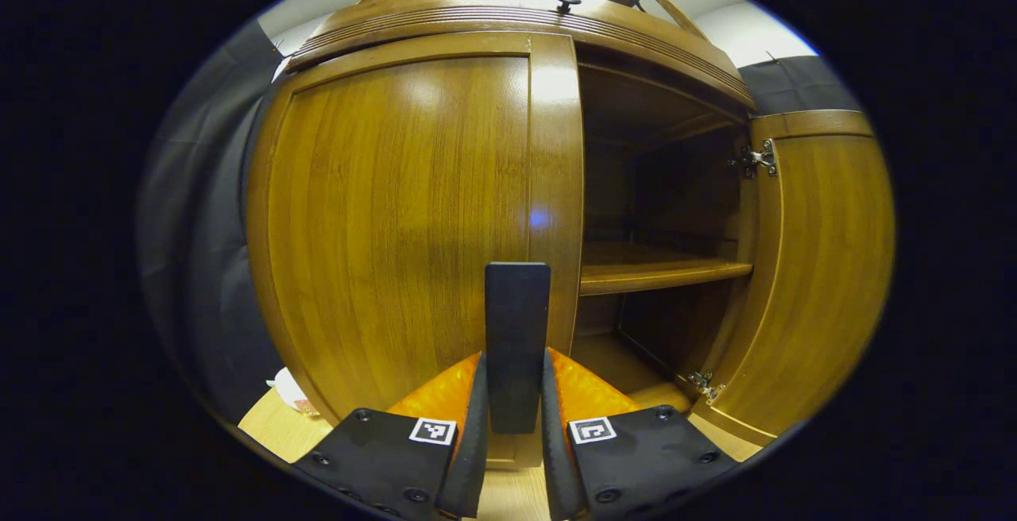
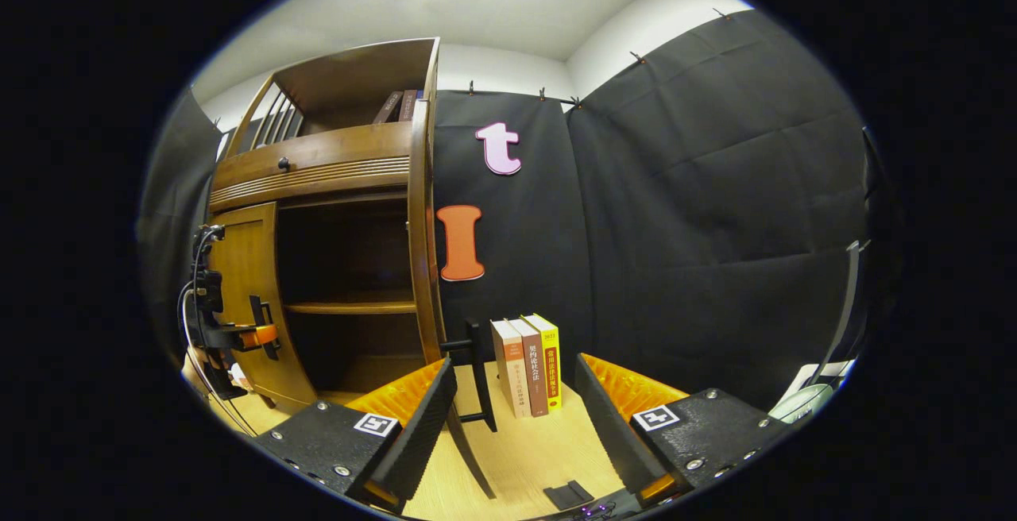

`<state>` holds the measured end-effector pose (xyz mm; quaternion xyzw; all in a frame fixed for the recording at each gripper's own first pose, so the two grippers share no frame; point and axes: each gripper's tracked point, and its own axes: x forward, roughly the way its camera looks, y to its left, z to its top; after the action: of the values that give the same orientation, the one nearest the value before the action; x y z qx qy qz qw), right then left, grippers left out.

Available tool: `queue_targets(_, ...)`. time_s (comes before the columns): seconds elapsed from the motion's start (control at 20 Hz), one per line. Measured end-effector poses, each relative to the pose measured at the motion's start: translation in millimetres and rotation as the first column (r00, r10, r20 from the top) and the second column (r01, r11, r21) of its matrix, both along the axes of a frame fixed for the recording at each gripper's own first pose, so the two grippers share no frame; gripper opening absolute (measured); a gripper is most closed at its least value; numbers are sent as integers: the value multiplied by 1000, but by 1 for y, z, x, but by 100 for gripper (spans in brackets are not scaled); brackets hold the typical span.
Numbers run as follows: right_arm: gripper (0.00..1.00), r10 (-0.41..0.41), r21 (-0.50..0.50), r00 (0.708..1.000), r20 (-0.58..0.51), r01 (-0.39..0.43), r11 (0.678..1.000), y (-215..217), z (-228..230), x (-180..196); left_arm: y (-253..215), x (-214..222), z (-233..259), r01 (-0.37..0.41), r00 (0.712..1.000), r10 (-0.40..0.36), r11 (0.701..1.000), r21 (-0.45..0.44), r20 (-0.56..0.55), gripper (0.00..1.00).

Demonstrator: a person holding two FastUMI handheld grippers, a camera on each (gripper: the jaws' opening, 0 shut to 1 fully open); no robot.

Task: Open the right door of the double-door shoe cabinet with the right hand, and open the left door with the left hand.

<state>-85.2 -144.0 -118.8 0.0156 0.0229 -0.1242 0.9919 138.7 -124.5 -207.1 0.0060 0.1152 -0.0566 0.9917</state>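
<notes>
The wooden shoe cabinet point(image 1: 508, 21) fills the left gripper view. Its left door point(image 1: 397, 219) is closed, and my left gripper point(image 1: 515, 356) is shut on that door's upright black handle point(image 1: 516, 306), one finger on each side. The right door point(image 1: 826, 267) stands swung open, baring a shelf point(image 1: 659, 271). In the right gripper view the open right door point(image 2: 425, 267) shows edge-on with its black handle point(image 2: 477, 378). My right gripper point(image 2: 516, 418) is open; that handle stands just inside its left finger, untouched. The left gripper point(image 2: 238, 338) shows far left at the left door point(image 2: 246, 306).
Three upright books point(image 2: 528, 374) stand on the light wooden floor point(image 2: 516, 457) against the black cloth wall, right of the open door. A white object point(image 2: 802, 402) lies at the far right. A small black piece point(image 2: 568, 495) lies near my right gripper. More books sit on the cabinet's top.
</notes>
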Motion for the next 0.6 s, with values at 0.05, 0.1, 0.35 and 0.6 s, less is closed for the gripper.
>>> queue_targets(0.05, 92, 2, -2, 1000, -1, -2, 1000, 3, 0, -1, 2, -8, 1, 6, 1000, -6, 1000, 3, -6, 35)
queue_targets(0.1, 92, 6, -3, 1000, -2, -6, 1000, 7, 2, -3, 4, -16, 2, 12, 1000, -12, 1000, 3, -8, 38)
queue_targets(0.35, 98, 34, -11, 999, 15, -33, 999, 31, 12, -14, 17, -56, 9, 52, 999, -53, 998, -18, -14, 34)
queue_targets(0.6, 86, 78, -17, 997, -5, -78, 997, 59, 8, -18, 36, -90, 15, 70, 998, -70, 997, -26, 0, 35)
